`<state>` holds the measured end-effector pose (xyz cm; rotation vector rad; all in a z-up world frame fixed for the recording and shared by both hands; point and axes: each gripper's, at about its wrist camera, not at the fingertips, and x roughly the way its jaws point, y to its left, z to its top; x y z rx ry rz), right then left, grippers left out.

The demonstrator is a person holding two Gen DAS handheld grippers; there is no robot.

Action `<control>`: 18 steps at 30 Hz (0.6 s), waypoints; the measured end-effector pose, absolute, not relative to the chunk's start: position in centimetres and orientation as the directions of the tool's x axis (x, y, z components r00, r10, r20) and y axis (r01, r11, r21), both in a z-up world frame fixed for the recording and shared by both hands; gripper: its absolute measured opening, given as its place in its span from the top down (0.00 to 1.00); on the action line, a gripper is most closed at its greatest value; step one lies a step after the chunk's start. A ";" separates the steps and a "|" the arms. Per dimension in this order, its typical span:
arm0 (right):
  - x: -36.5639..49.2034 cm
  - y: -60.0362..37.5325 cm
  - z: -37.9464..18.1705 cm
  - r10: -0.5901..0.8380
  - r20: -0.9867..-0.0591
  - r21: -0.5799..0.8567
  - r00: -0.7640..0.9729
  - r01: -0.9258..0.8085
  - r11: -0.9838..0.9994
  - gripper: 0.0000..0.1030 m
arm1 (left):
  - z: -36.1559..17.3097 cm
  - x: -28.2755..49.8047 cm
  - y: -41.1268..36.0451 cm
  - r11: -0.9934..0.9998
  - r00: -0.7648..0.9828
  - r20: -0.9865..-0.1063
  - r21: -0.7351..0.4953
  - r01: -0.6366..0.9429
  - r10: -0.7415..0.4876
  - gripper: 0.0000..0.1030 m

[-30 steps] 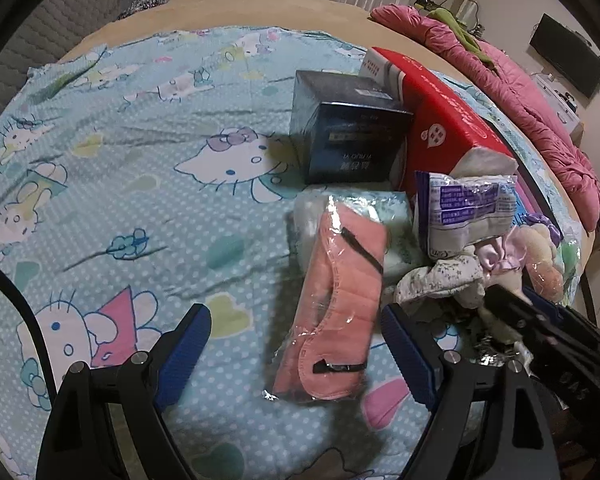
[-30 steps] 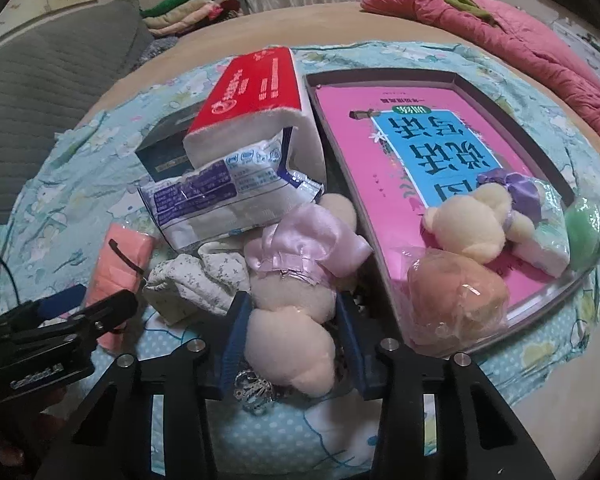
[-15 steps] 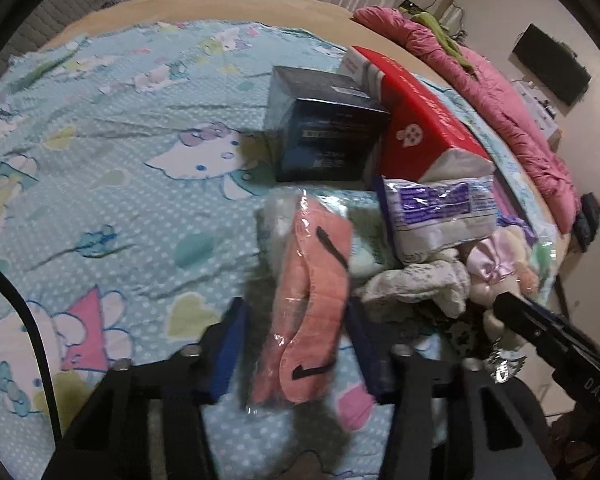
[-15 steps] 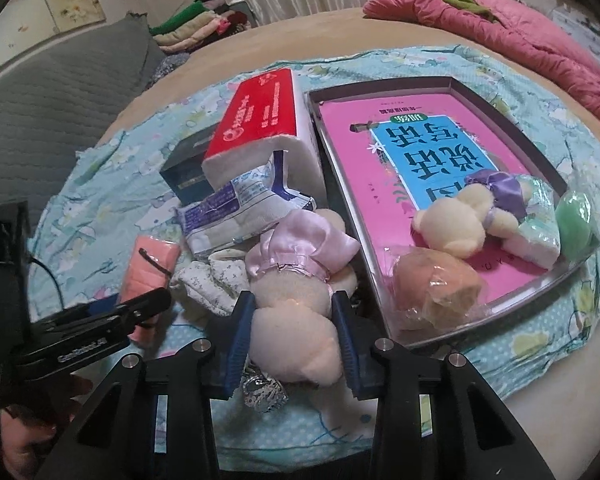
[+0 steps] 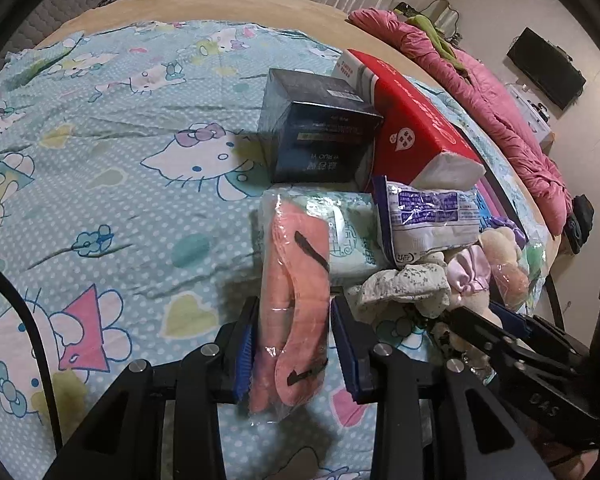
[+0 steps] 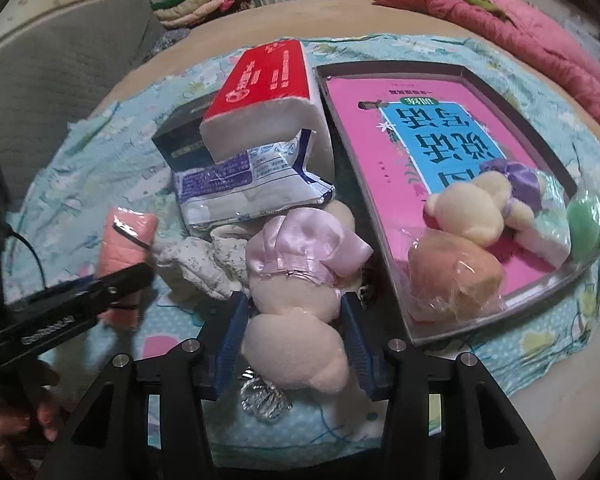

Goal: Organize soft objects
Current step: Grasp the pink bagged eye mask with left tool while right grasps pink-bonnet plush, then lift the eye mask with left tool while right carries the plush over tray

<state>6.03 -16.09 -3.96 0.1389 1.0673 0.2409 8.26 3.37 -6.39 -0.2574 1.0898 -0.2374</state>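
The pink cloth in clear wrap (image 5: 292,300) lies on the cartoon-print sheet (image 5: 120,184) of a bed, clamped between the just-closing fingers of the left gripper (image 5: 294,344). Beside it, the right gripper (image 6: 294,344), angled downward, has just been spreading its fingers around the cream plush toy (image 6: 296,332); contact unclear. A pink-lined tray (image 6: 384,184) sits nearby.

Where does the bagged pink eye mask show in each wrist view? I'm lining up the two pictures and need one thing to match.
Left wrist view: the bagged pink eye mask lies low centre, between the pads of the left tongs, which press on it.
Right wrist view: it sits at far left, partly behind the left tongs.
Shared landmark: the red tissue pack, upper right of centre in the left view, upper centre in the right.
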 end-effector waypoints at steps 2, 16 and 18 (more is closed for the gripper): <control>6.1 -16.6 -3.9 0.282 -0.838 0.255 0.468 -0.122 0.959 0.56 | -6.5 8.3 3.2 0.946 0.439 -0.842 -0.317 0.066 -0.313 0.65; 4.0 -21.6 -0.6 0.381 -0.754 0.438 0.535 -0.023 0.899 0.59 | -5.0 7.4 3.1 0.943 0.470 -0.821 -0.322 0.087 -0.323 0.78; 3.9 -21.7 0.1 0.400 -0.729 0.457 0.556 -0.040 0.888 0.59 | -4.7 7.1 3.3 0.944 0.478 -0.819 -0.319 0.079 -0.317 0.78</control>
